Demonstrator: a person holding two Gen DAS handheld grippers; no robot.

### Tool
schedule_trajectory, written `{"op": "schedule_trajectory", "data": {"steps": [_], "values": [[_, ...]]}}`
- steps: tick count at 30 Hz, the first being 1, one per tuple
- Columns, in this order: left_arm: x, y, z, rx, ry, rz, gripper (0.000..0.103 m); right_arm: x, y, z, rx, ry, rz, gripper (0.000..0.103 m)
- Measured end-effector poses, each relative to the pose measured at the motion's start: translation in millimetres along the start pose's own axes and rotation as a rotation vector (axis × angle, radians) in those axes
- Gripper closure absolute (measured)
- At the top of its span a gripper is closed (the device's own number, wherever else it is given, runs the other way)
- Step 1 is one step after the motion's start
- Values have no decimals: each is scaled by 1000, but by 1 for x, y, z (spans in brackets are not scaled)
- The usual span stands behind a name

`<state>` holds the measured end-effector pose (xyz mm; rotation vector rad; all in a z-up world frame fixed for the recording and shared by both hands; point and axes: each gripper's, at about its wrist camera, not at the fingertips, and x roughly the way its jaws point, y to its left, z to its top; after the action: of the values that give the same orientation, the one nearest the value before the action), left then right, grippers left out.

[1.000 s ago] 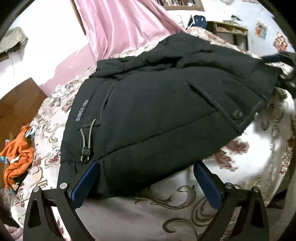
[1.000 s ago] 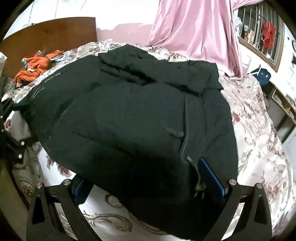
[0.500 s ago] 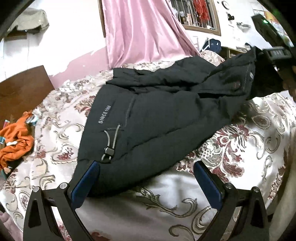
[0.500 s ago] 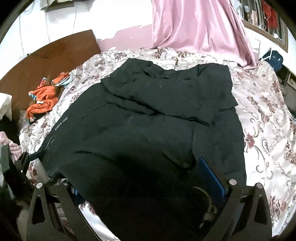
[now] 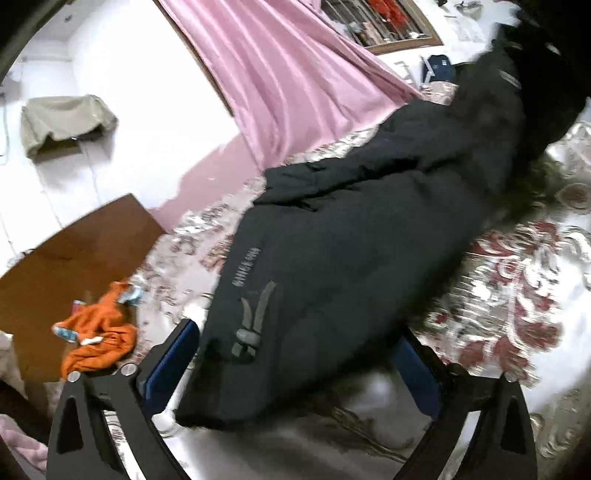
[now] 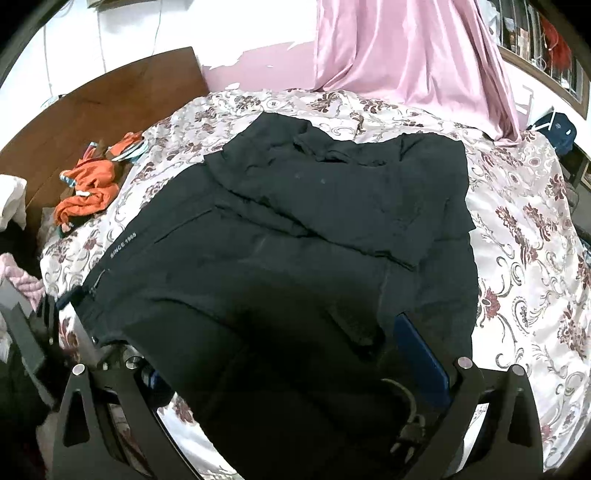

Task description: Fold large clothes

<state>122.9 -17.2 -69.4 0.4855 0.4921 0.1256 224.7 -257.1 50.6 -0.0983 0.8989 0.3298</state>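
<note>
A large black padded jacket (image 5: 354, 236) lies on a flowered bedspread (image 5: 517, 302), with grey lettering and a drawstring toggle (image 5: 245, 338) near its hem. My left gripper (image 5: 295, 369) stands wide open, with the hem corner lying between its blue pads. In the right wrist view the jacket (image 6: 295, 240) spreads across the bed, its near hem lifted. My right gripper (image 6: 295, 373) has hem cloth bunched between its fingers; the left pad is hidden by the cloth.
An orange garment (image 6: 86, 190) lies at the bed's left by a brown wooden headboard (image 6: 110, 99). A pink curtain (image 6: 406, 48) hangs behind the bed. A barred window (image 5: 380, 18) and a blue bag (image 6: 557, 129) are at the far right.
The right gripper has lifted the jacket's hem higher. The left gripper has swung left and tilted, the hem corner still between its fingers.
</note>
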Motion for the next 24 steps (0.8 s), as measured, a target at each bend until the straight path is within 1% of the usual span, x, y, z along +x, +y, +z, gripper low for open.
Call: {"op": "schedule_trajectory", "data": {"steps": [1,3,5,8,11,13,14,16,17,19,21,22,24], "values": [[0,2,0,-11,1,-3,11,0,0,-7,-5,2,8,2],[0,8,0,-38,4,-27,15,2,-2,-21,6,10,25,2],[0,9,0,-36,3,-22,15,9,-5,-41,29,38,33,2],[-1,8,-1,-27,4,-13,15,18,-5,-66,33,79,18,2],[0,8,-1,-29,10,-13,15,24,-1,-91,6,115,-23,2],[-2,8,-1,-36,5,-13,16,26,7,-103,-40,133,-71,2],[-3,9,-1,-39,-3,-11,16,27,11,-107,-78,148,-112,2],[-7,7,-1,-32,-20,-6,16,32,23,-118,-168,180,-228,2],[-8,6,-1,-22,-27,2,16,33,27,-122,-204,187,-269,2],[-9,2,-1,-6,-29,14,16,32,33,-129,-245,183,-318,2],[-7,0,-2,-1,-17,15,17,32,36,-132,-255,167,-361,2],[-4,-1,-2,3,-2,17,18,31,35,-133,-247,148,-398,3],[0,-2,-3,11,21,23,20,28,32,-129,-219,128,-403,4]]}}
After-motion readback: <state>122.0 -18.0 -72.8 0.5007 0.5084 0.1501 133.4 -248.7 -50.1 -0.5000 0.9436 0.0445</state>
